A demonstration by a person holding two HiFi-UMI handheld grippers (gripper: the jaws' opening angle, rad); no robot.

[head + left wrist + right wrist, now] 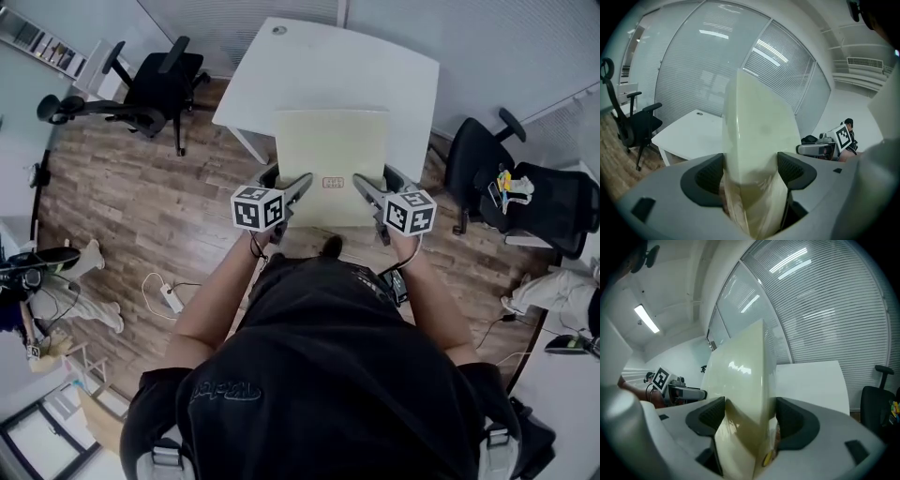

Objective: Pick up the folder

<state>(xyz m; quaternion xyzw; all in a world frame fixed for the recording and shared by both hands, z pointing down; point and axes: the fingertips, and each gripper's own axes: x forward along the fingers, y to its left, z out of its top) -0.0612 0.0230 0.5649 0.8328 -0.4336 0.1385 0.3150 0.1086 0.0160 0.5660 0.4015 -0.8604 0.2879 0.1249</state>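
Observation:
The pale yellow folder is held flat in the air above the white table, near its front edge. My left gripper is shut on the folder's near left corner, and my right gripper is shut on its near right corner. In the left gripper view the folder rises edge-on between the two dark pads. The right gripper view has the folder pinched between both pads the same way, with the other gripper beyond it.
A black office chair stands left of the table, and another chair with things on it stands at the right. Wood floor lies around, with cables at the lower left. Frosted glass walls with blinds stand behind the table.

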